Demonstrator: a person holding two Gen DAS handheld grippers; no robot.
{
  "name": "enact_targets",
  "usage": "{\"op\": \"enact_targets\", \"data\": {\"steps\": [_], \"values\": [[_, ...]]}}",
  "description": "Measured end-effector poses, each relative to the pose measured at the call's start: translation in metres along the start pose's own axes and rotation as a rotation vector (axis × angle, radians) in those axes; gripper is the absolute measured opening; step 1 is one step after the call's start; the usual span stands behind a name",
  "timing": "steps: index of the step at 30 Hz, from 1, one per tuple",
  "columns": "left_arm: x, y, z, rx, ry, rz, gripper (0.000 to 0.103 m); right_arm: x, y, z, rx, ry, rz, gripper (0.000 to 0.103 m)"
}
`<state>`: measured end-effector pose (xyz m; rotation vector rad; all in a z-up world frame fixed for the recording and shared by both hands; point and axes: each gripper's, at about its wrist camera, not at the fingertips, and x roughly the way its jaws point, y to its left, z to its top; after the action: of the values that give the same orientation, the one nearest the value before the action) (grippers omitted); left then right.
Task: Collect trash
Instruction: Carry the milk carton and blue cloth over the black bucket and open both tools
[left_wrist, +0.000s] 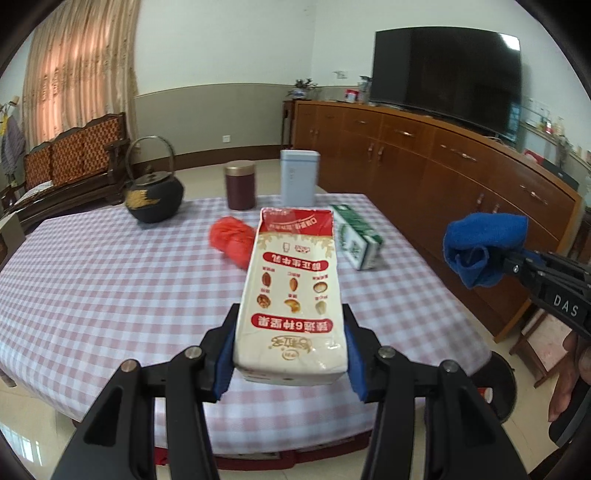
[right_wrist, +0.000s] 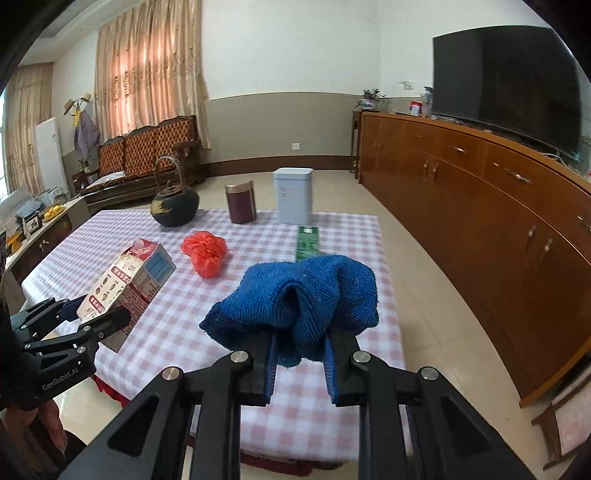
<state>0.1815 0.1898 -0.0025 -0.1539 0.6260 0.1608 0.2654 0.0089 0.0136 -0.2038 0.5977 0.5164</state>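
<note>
White upper walls (right_wrist: 288, 44) meet a grey dado band over a pale tiled floor (right_wrist: 424, 295). Daylight glows through peach curtains (right_wrist: 147, 66) behind a carved wooden sofa (right_wrist: 147, 147). Along the right wall runs a long brown sideboard (right_wrist: 498, 206) carrying a dark television (right_wrist: 509, 81) and a small potted plant (right_wrist: 371, 98).

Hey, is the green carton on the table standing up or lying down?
Lying down. The green carton rests on its long side on the checkered tablecloth.
</note>
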Motion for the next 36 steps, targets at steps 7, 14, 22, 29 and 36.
{"op": "enact_targets", "data": {"steps": [7, 14, 22, 29, 36], "values": [[-0.008, -0.040, -0.002, 0.056, -0.007, -0.060, 0.051, -0.030, -0.030, -0.021, 0.050, -0.006, -0.050, 0.022], [-0.015, -0.077, -0.005, 0.105, -0.015, -0.110, 0.051, -0.062, -0.065, -0.038, 0.105, -0.025, -0.108, 0.022], [-0.019, -0.128, -0.010, 0.176, -0.014, -0.188, 0.051, -0.096, -0.102, -0.059, 0.164, -0.040, -0.181, 0.022], [-0.016, -0.185, -0.020, 0.251, 0.006, -0.280, 0.051, -0.126, -0.145, -0.087, 0.229, -0.032, -0.264, 0.022], [-0.005, -0.241, -0.039, 0.333, 0.058, -0.382, 0.051, -0.143, -0.193, -0.129, 0.308, 0.009, -0.346, 0.022]]}}
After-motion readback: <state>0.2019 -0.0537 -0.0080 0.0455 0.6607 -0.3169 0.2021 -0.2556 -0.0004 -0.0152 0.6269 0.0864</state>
